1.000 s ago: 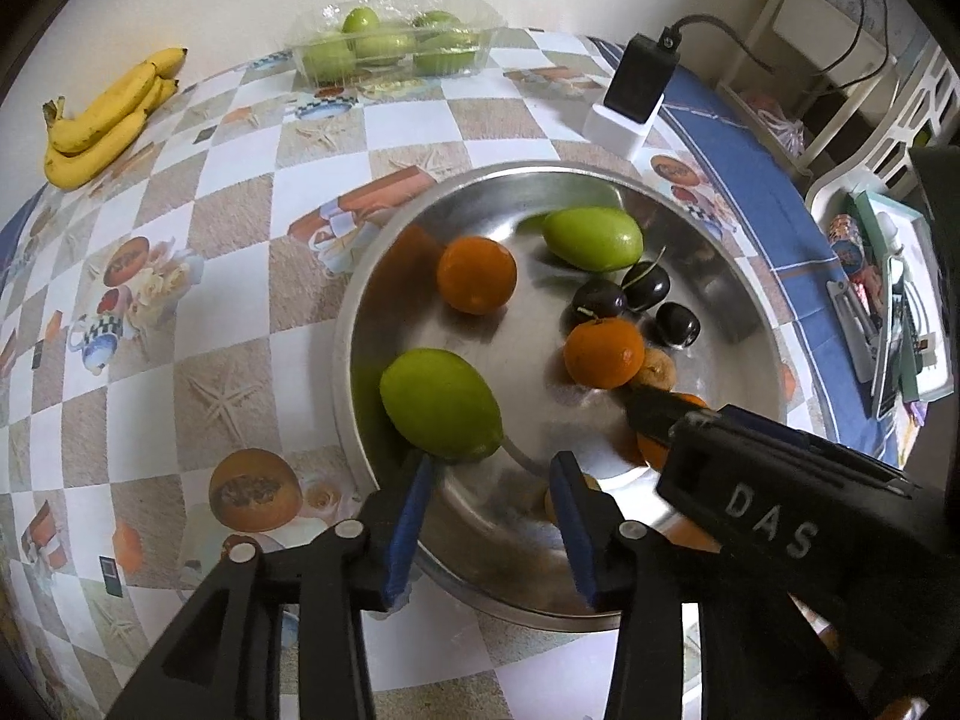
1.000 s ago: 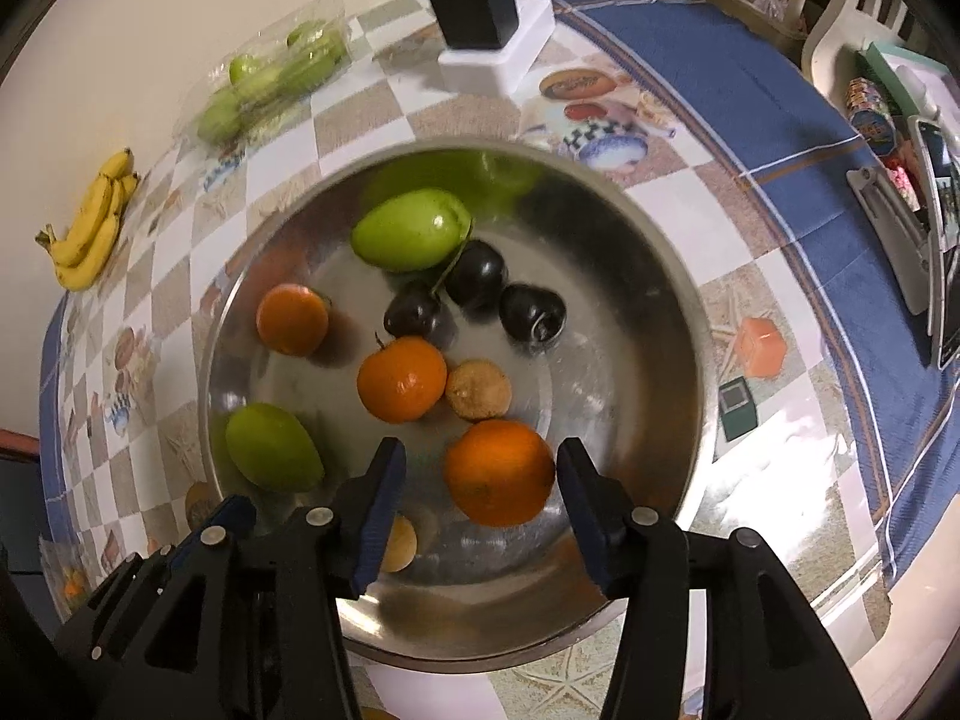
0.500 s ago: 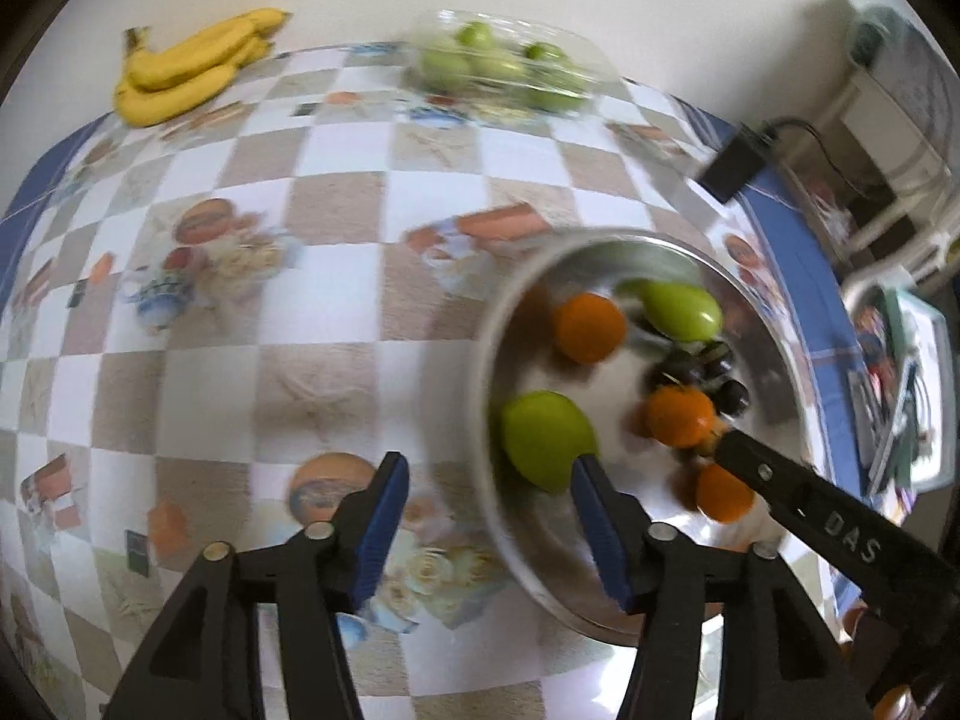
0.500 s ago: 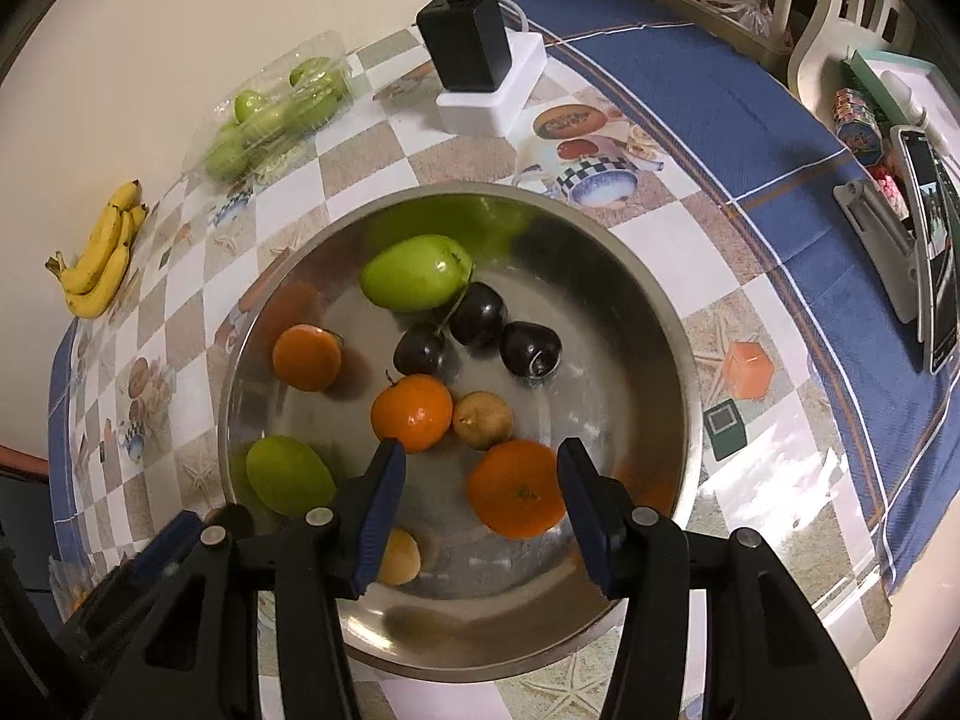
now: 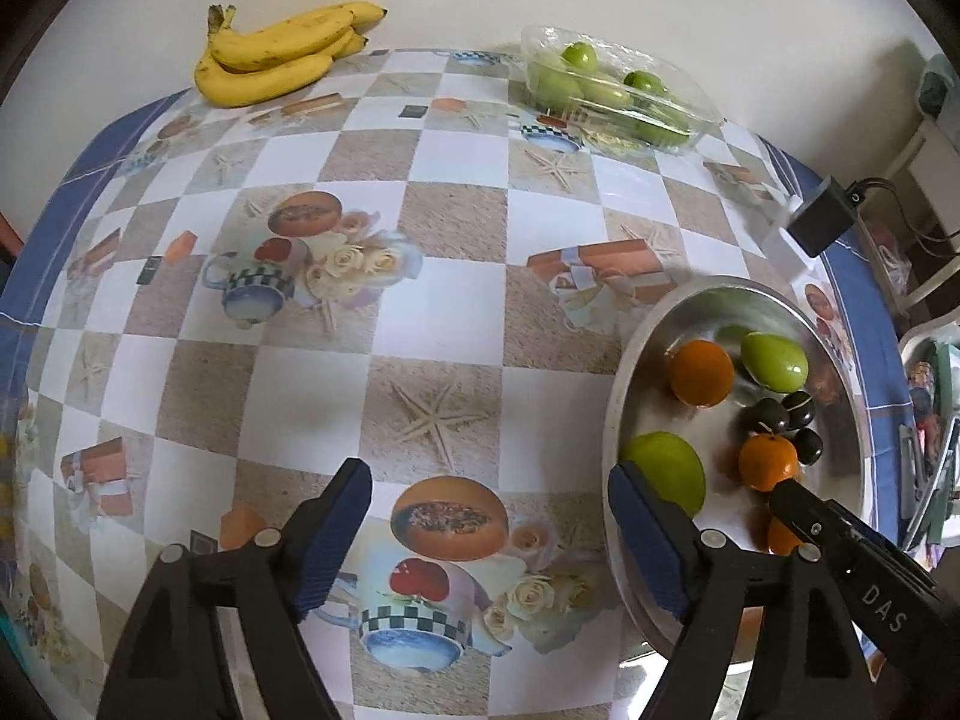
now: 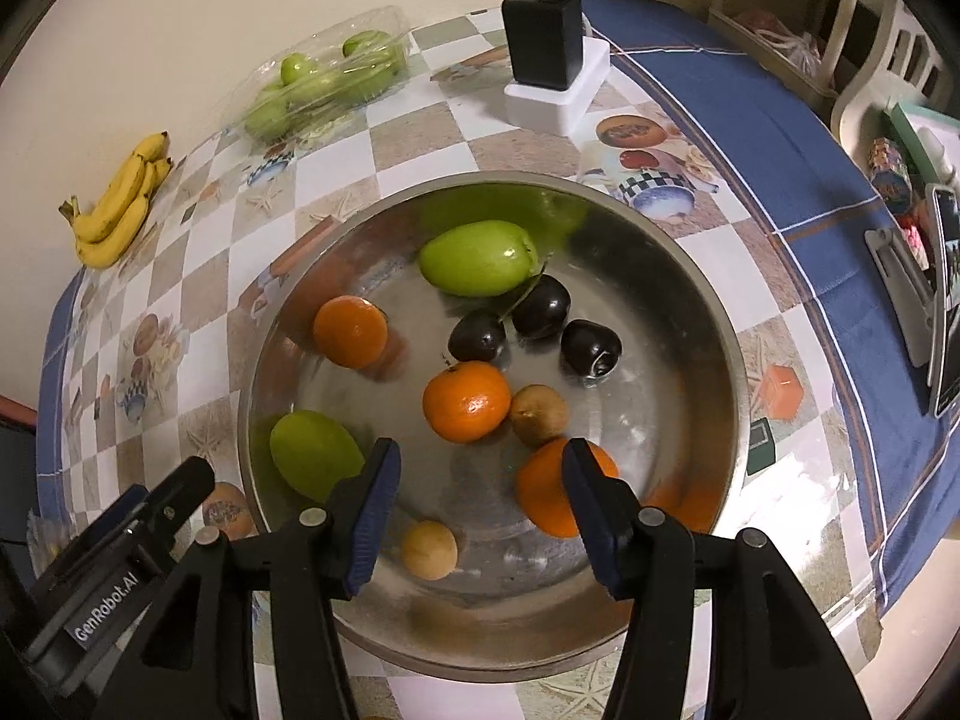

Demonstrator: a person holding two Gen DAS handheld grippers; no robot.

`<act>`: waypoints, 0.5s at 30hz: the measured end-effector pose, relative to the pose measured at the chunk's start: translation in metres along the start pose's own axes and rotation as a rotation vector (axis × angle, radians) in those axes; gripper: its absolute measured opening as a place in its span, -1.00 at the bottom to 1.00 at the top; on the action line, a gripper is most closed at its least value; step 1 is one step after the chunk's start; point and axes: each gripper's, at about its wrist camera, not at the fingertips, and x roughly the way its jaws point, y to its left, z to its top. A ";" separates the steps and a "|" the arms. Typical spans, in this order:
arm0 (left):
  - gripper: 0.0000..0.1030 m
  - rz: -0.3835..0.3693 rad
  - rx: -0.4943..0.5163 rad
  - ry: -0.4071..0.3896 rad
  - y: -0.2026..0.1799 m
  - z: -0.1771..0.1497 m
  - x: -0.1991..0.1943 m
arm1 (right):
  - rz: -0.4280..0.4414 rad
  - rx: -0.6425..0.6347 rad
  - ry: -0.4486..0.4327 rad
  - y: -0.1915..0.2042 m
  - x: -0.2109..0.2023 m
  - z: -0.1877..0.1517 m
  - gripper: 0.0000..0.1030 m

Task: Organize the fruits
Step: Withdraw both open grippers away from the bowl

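Left hand-held gripper (image 5: 489, 501) opening, empty, over tablecloth (image 5: 444, 276); right hand-held gripper (image 6: 480, 480) apparently opening, empty, above bowl (image 6: 714, 324).

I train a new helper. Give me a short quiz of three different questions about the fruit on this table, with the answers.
1. How many oranges lie in the metal bowl?
2. True or false: the bananas lie inside the bowl.
3. Which fruit is packed in the clear plastic box? A) green fruits B) dark plums C) oranges

Key
1. Three: and.
2. False; they lie on the tablecloth near the wall.
3. A
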 end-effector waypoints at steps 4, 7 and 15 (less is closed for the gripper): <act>0.77 0.014 -0.002 -0.002 0.002 0.001 0.000 | -0.004 -0.008 0.000 0.002 0.000 0.000 0.14; 0.94 0.030 -0.004 -0.011 0.003 0.001 0.000 | -0.004 -0.018 -0.005 0.004 0.000 0.000 0.45; 0.97 0.065 -0.006 -0.007 0.007 0.002 0.003 | -0.019 -0.044 -0.015 0.009 0.000 0.001 0.53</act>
